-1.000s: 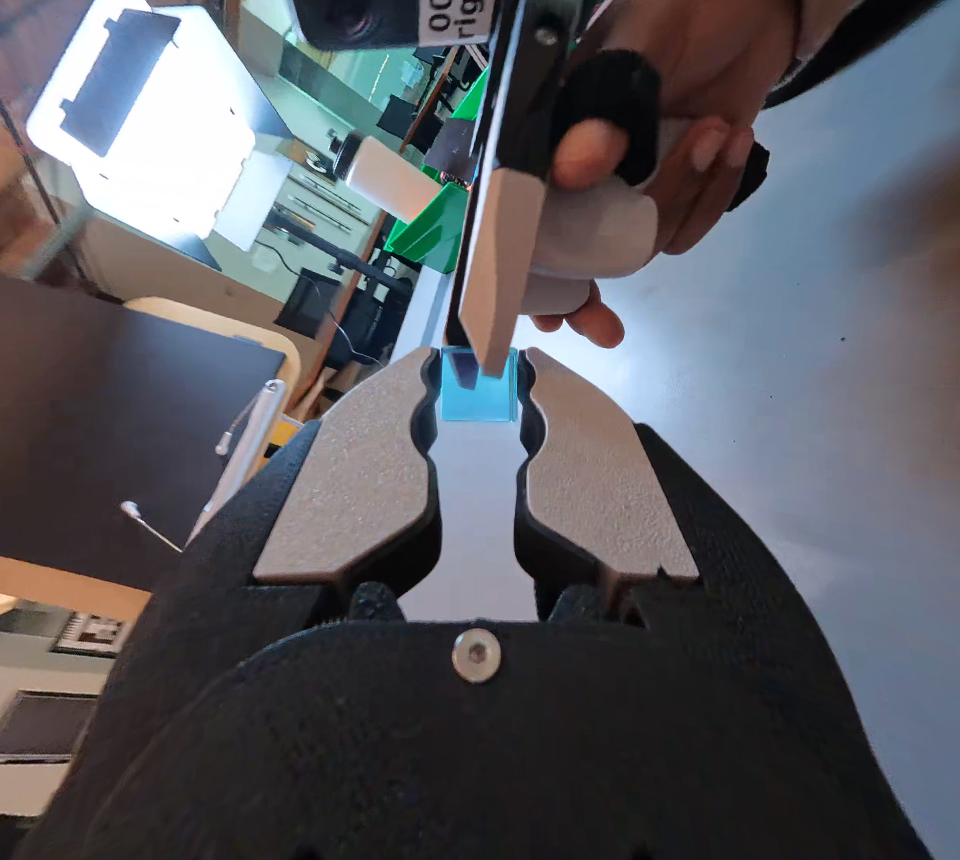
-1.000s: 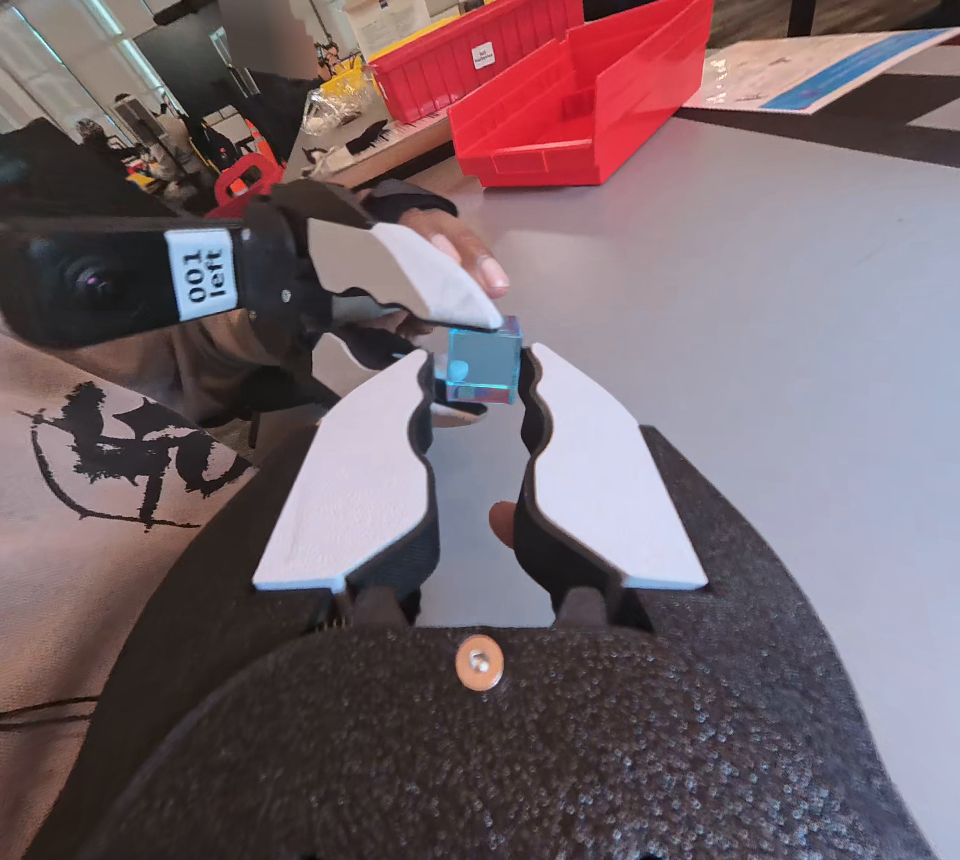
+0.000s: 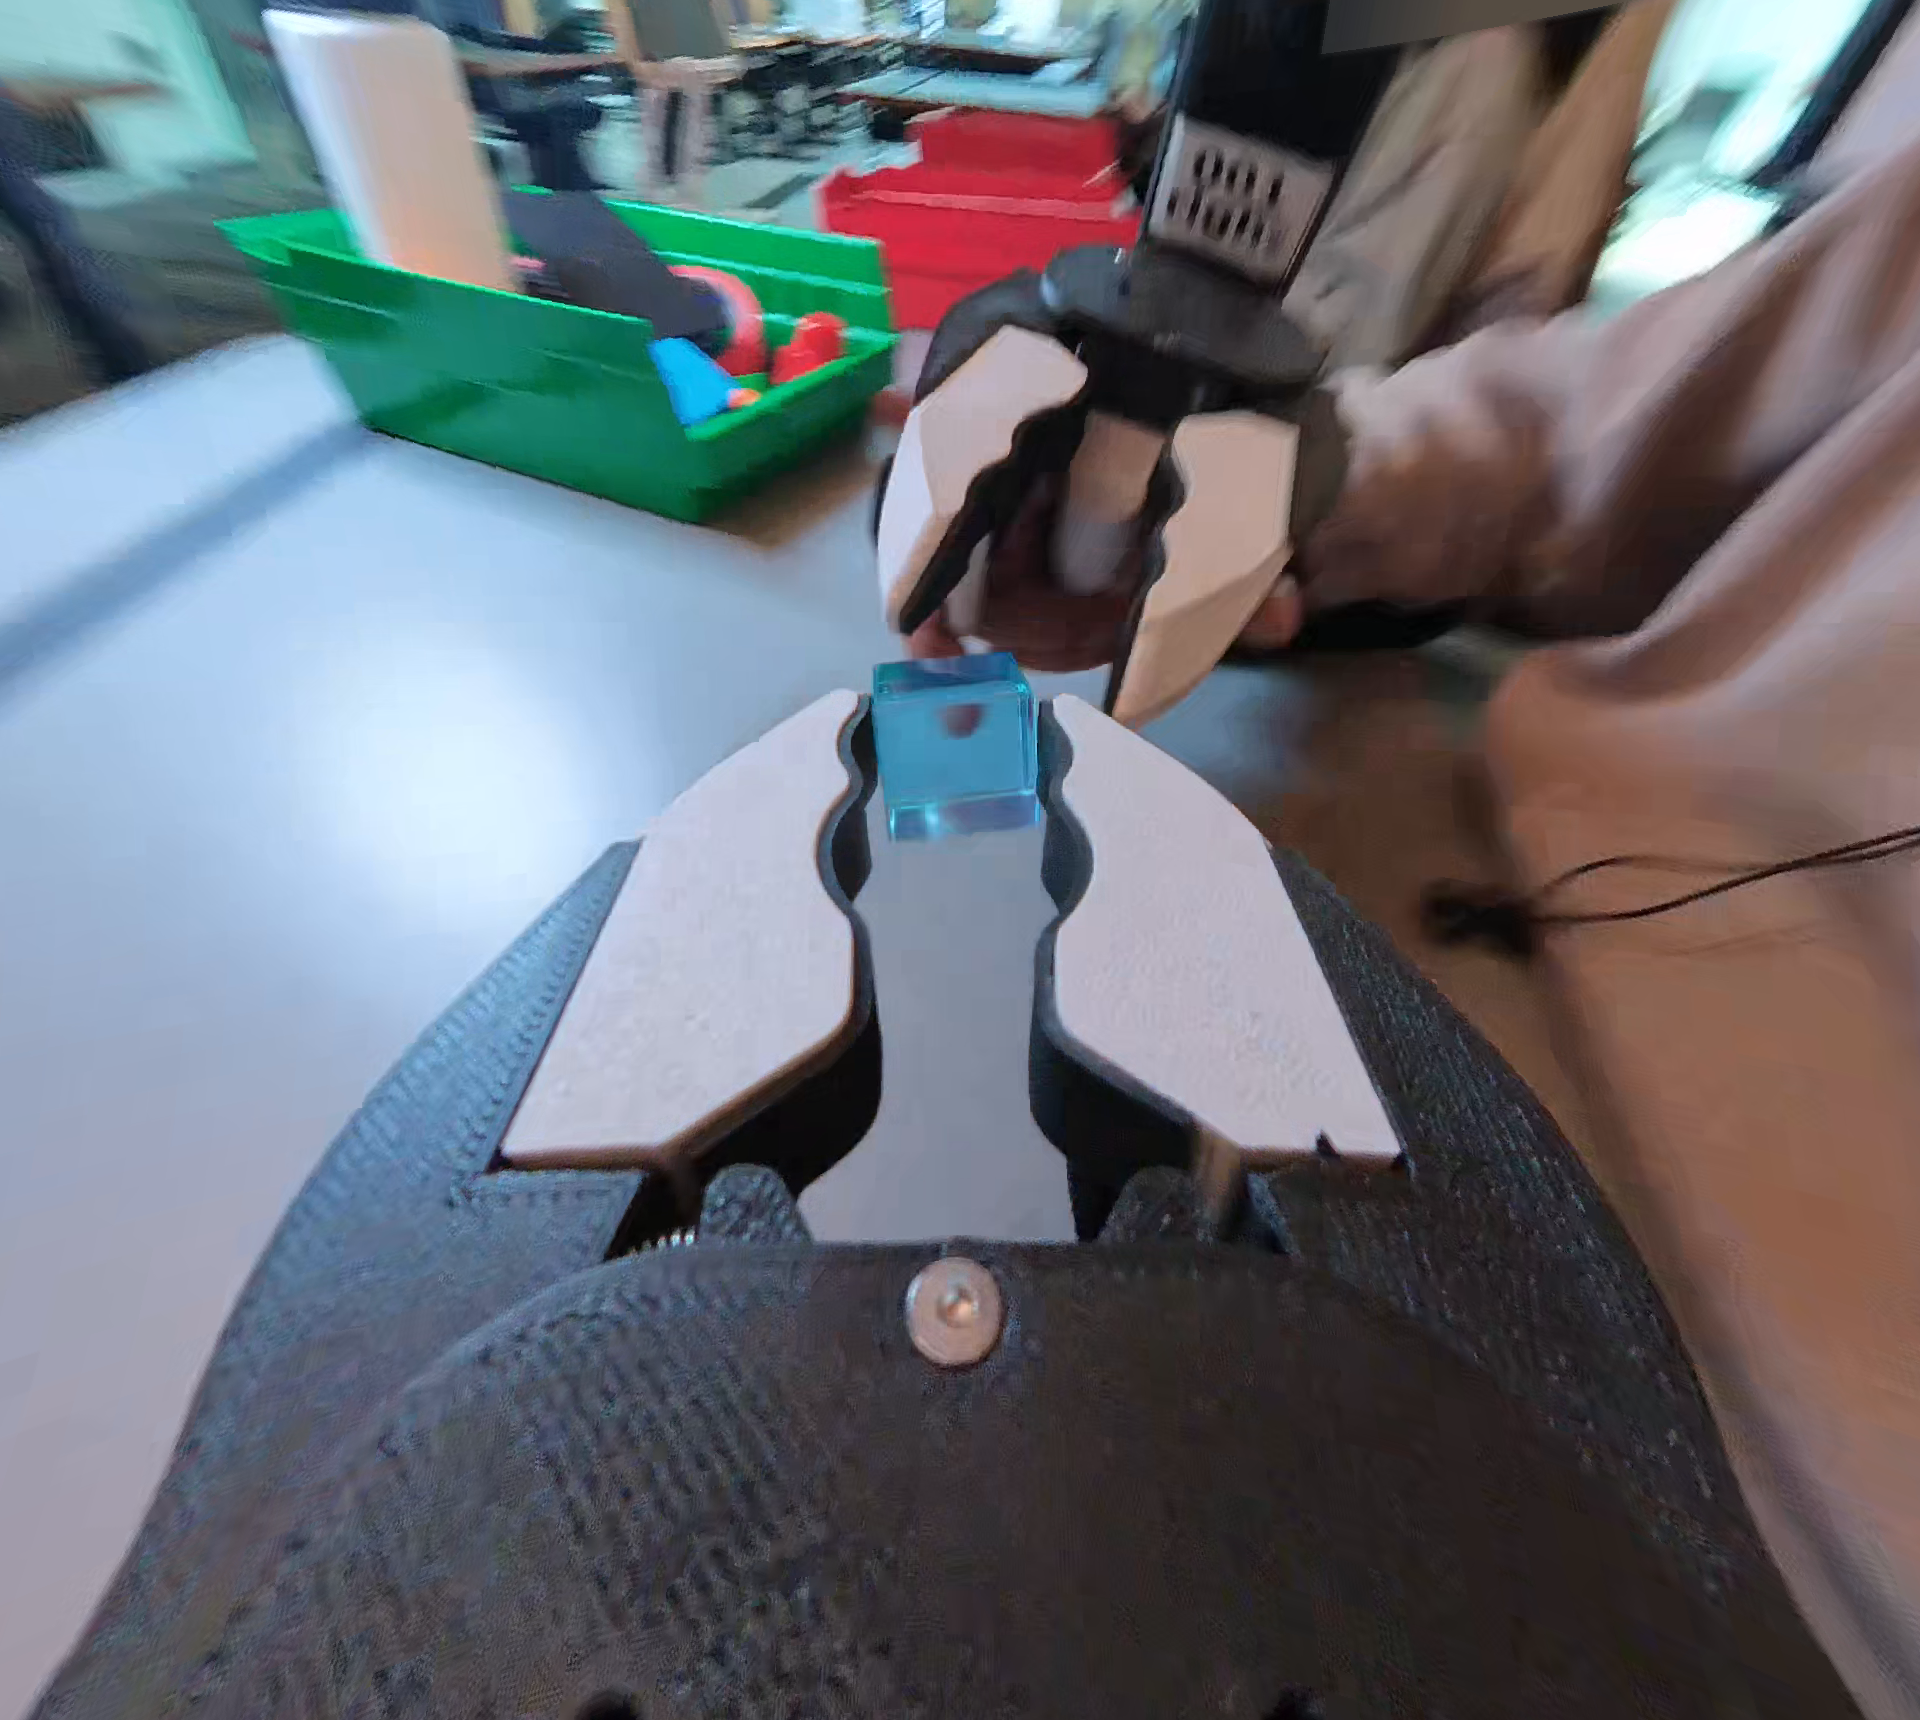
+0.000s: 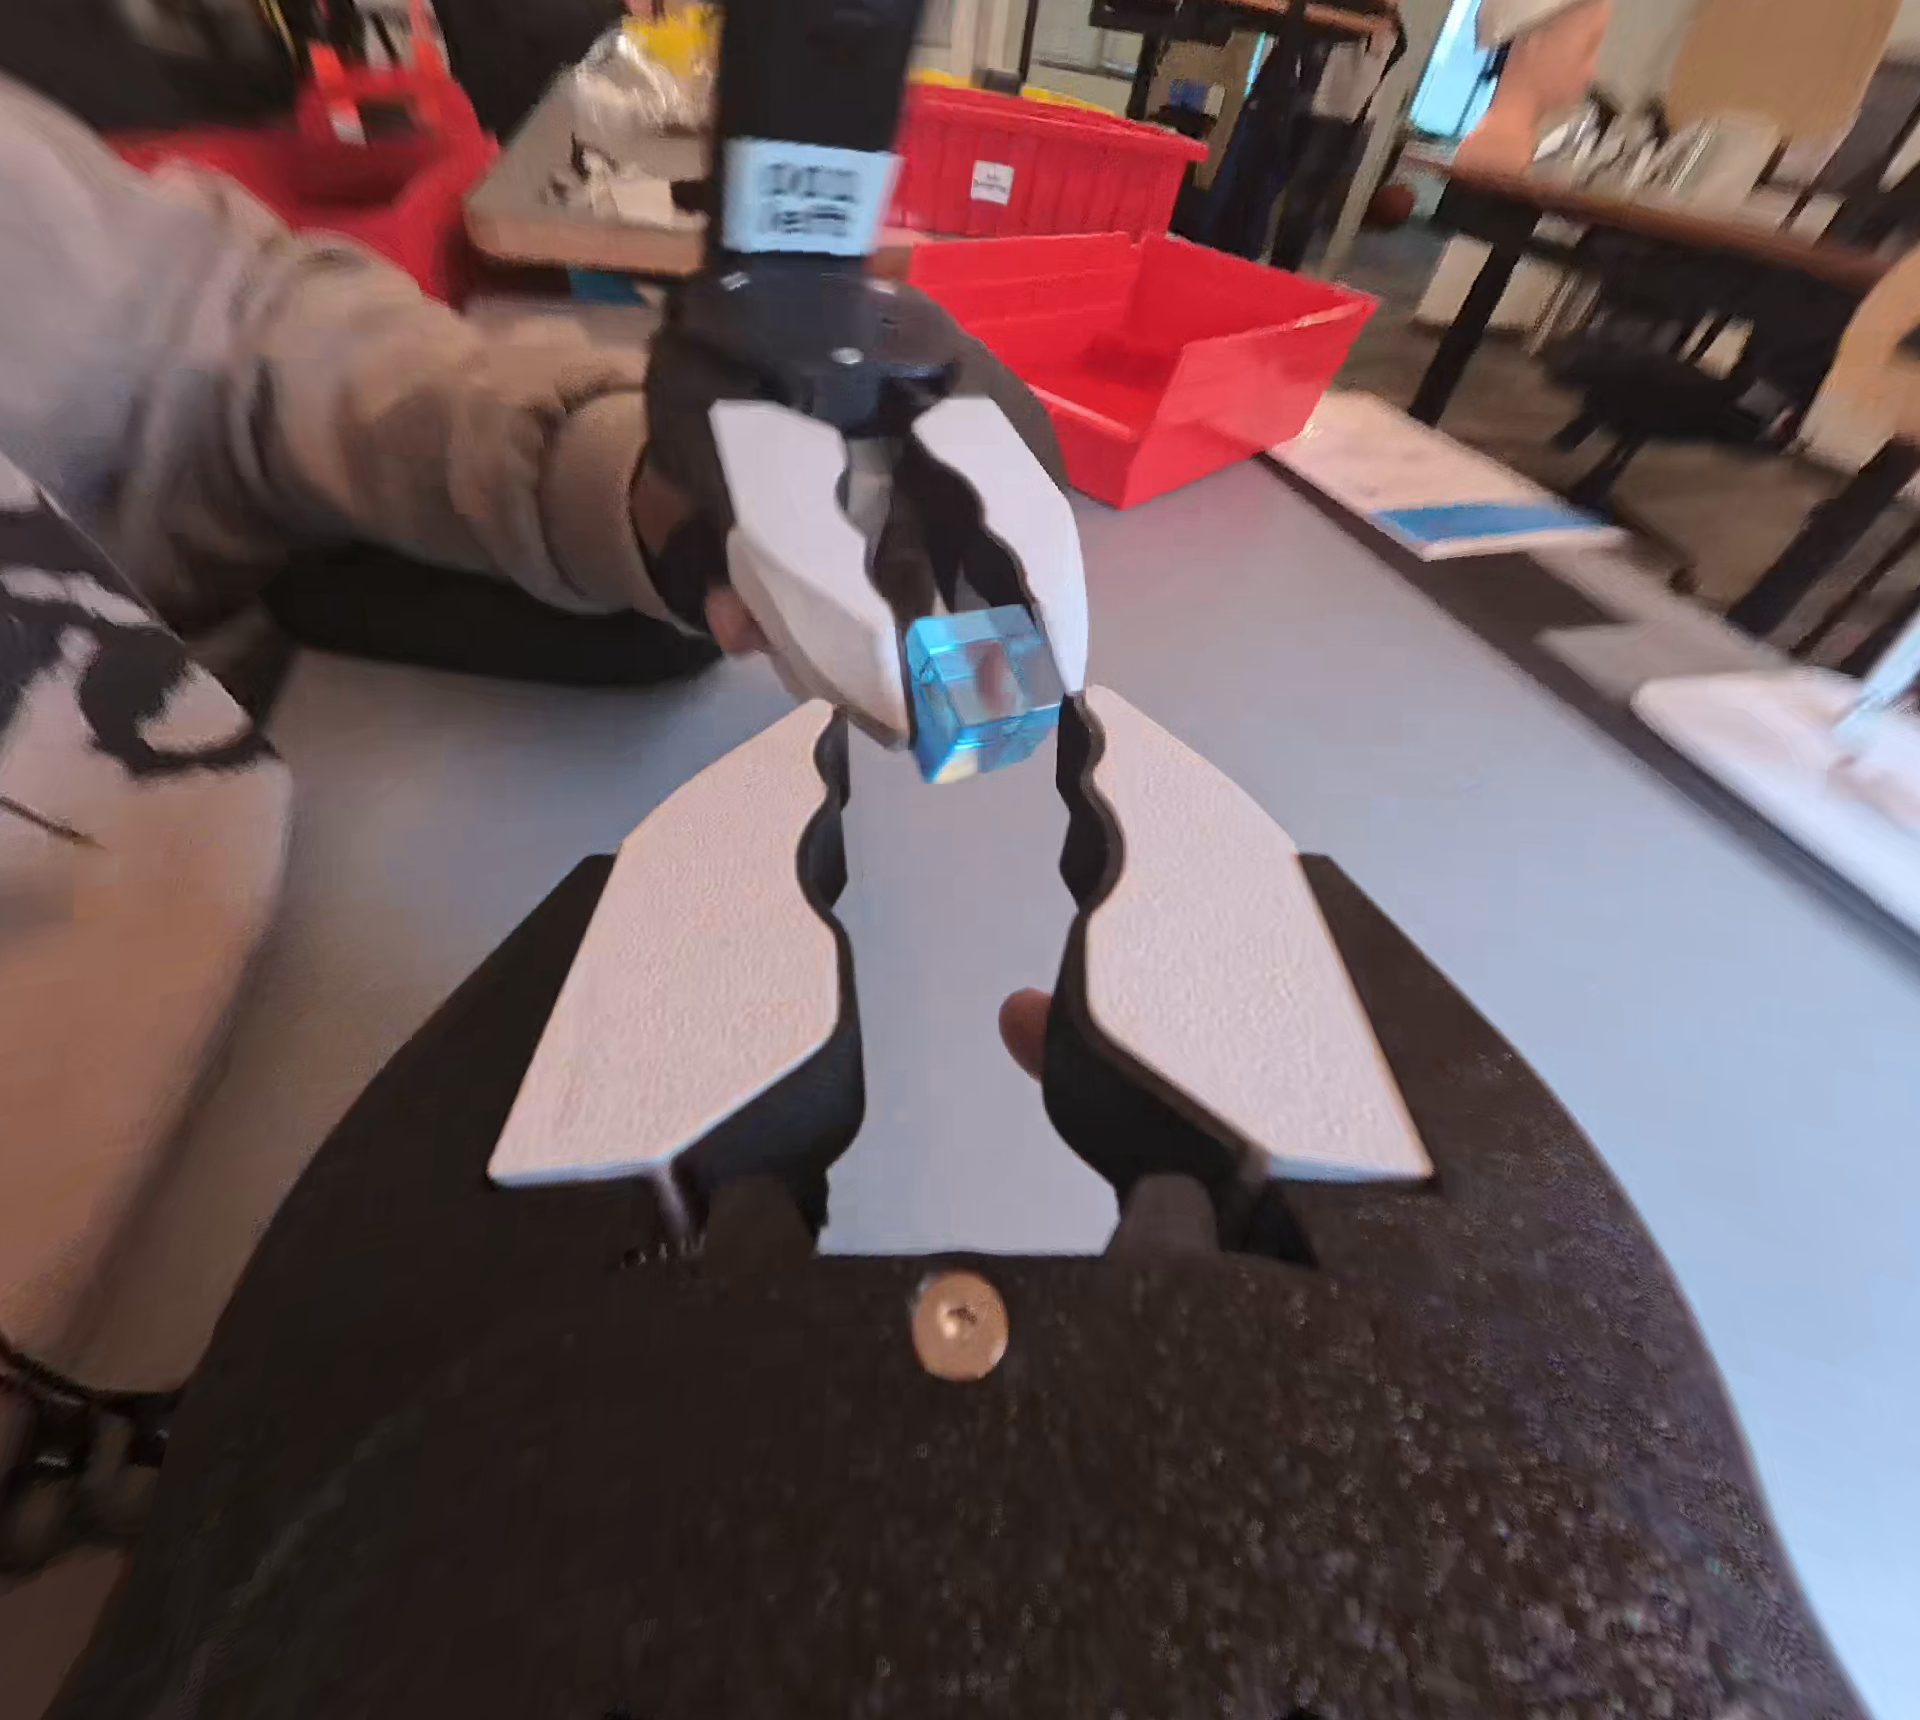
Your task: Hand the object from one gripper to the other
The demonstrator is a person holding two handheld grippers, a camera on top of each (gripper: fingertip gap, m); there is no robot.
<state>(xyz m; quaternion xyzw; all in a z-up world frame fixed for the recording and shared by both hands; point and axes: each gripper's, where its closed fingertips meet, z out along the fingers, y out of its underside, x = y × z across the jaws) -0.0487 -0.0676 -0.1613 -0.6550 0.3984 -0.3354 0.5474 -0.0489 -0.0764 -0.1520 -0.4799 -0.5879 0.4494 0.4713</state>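
Left gripper pinches blue cube; right gripper spread.

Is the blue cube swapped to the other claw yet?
Done: the left claw grips the blue cube above the table. In hand: the right claw is open beside it, not squeezing. Left: if the cube is going rightward, the right claw must close and the left let go.

left gripper: clamped, tips pinching | right gripper: jaws parted, empty
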